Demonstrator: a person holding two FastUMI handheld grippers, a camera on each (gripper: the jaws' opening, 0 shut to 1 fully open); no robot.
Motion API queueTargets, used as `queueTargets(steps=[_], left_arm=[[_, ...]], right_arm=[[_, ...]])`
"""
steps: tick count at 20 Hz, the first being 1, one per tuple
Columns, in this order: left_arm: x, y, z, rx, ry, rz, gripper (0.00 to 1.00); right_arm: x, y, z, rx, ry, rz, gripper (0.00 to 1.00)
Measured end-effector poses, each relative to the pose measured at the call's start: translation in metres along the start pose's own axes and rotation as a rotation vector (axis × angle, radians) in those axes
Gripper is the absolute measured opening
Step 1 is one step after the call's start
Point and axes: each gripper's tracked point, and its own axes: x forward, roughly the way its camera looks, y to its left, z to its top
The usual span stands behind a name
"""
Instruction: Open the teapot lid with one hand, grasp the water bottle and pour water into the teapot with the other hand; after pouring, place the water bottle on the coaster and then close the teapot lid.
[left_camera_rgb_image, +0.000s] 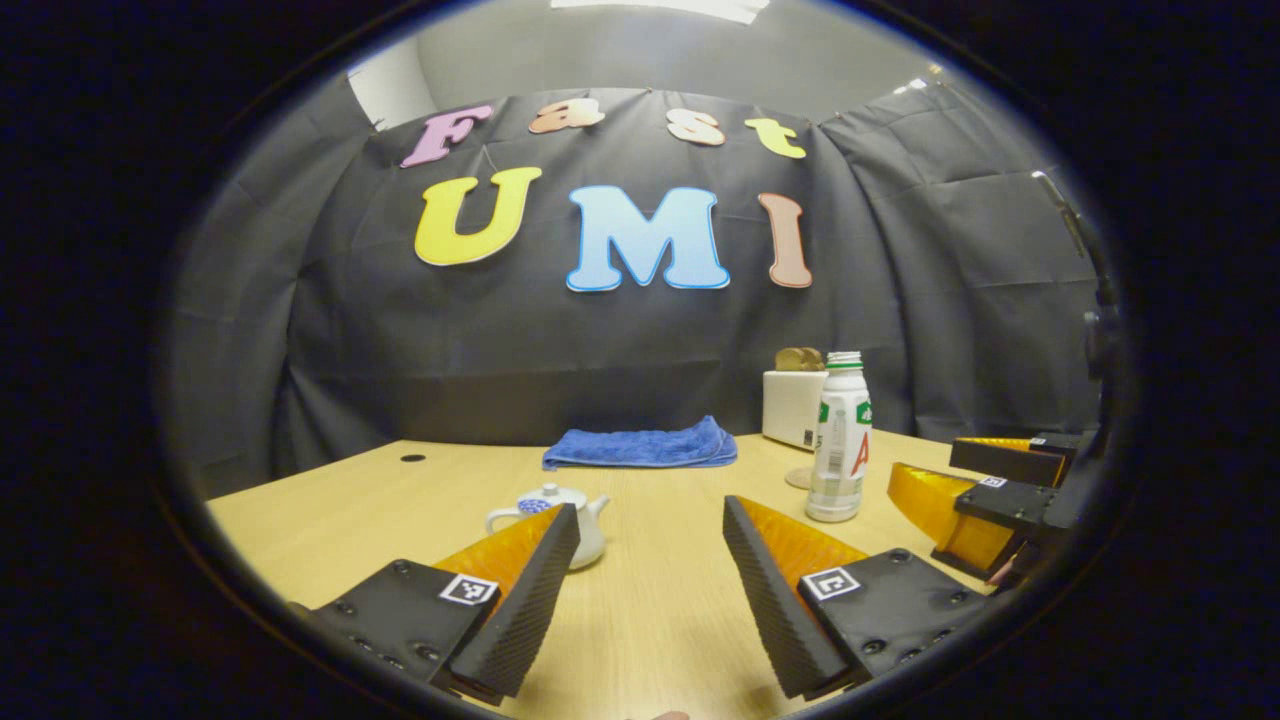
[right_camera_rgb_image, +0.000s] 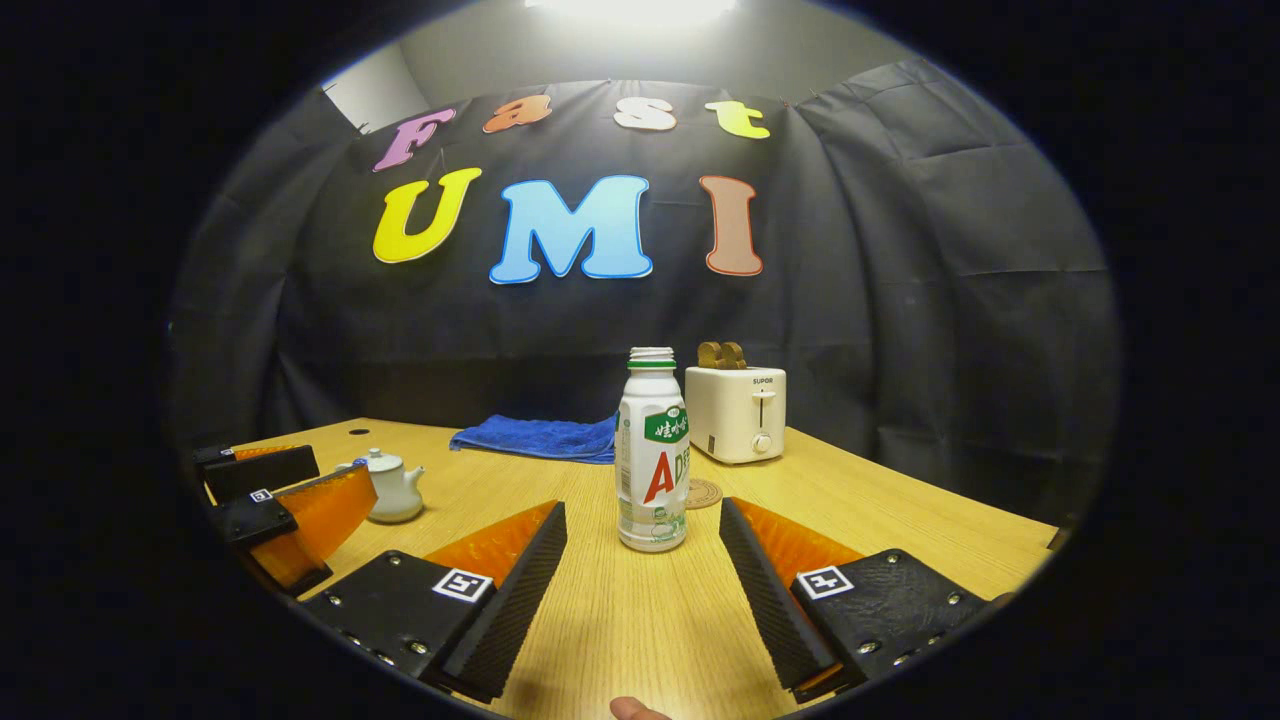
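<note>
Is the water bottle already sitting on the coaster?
No, in the right gripper view the water bottle stands on the bare table, with the round coaster just behind it.

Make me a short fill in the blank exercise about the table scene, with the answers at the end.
1. The lid of the teapot is ____ the pot.
2. The water bottle stands upright with its cap ____.
3. The folded towel by the back wall is ____ in colour.
4. Behind the bottle, next to the coaster, stands a white ____.

Missing words: on; off; blue; toaster
</note>
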Motion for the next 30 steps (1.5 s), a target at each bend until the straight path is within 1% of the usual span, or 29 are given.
queueTargets(steps=[2, 3, 5, 7, 9, 12, 14, 16, 19, 21, 25, 26, 27, 28, 30], left_arm=[[0.007, 0.035, 0.0, -0.002, 0.009, 0.092, 1.0], [0.007, 0.04, 0.001, 0.001, 0.009, 0.111, 1.0], [0.013, 0.031, 0.002, 0.003, 0.007, 0.078, 0.99], [0.026, 0.034, 0.001, 0.002, 0.008, 0.069, 0.99], [0.045, 0.04, -0.004, -0.004, 0.045, 0.069, 0.99], [0.069, 0.054, 0.018, 0.006, 0.01, 0.083, 0.99], [0.085, 0.06, 0.025, 0.024, -0.009, 0.073, 0.98], [0.101, 0.071, 0.019, 0.047, 0.006, 0.089, 0.99], [0.115, 0.073, 0.002, 0.008, 0.056, 0.077, 0.99], [0.124, 0.08, -0.007, -0.012, 0.08, 0.094, 0.99], [0.135, 0.085, -0.021, -0.041, 0.122, 0.093, 0.99], [0.139, 0.087, -0.022, -0.045, 0.127, 0.092, 0.87], [0.138, 0.089, -0.021, -0.037, 0.123, 0.099, 0.84], [0.14, 0.091, -0.02, -0.02, 0.125, 0.104, 0.74], [0.142, 0.083, -0.023, 0.011, 0.14, 0.085, 0.52]], right_arm=[[0.0, 0.0, 0.0, 0.0, 0.001, 0.001, 0.95], [0.0, 0.0, -0.001, -0.001, 0.002, 0.001, 0.95], [0.0, 0.0, 0.0, -0.001, 0.0, 0.001, 0.95], [0.0, -0.001, 0.0, 0.0, 0.0, 0.001, 0.95], [0.0, -0.001, 0.0, -0.001, 0.0, 0.001, 0.95], [0.0, -0.001, 0.0, 0.0, 0.0, 0.002, 0.95], [0.001, -0.001, 0.0, -0.001, 0.0, 0.002, 0.95], [0.0, -0.001, 0.0, -0.001, -0.001, 0.001, 0.95], [0.001, -0.001, -0.001, -0.001, 0.0, 0.002, 0.95], [0.001, -0.002, -0.001, -0.001, -0.001, 0.002, 0.95], [0.001, -0.002, -0.001, -0.001, -0.001, 0.002, 0.95], [0.001, -0.002, -0.001, -0.001, -0.001, 0.001, 0.95], [0.0, -0.001, -0.001, -0.001, -0.001, 0.002, 0.95], [0.001, -0.002, -0.001, -0.001, 0.0, 0.002, 0.95], [0.001, -0.002, -0.001, -0.001, 0.0, 0.002, 0.95]])
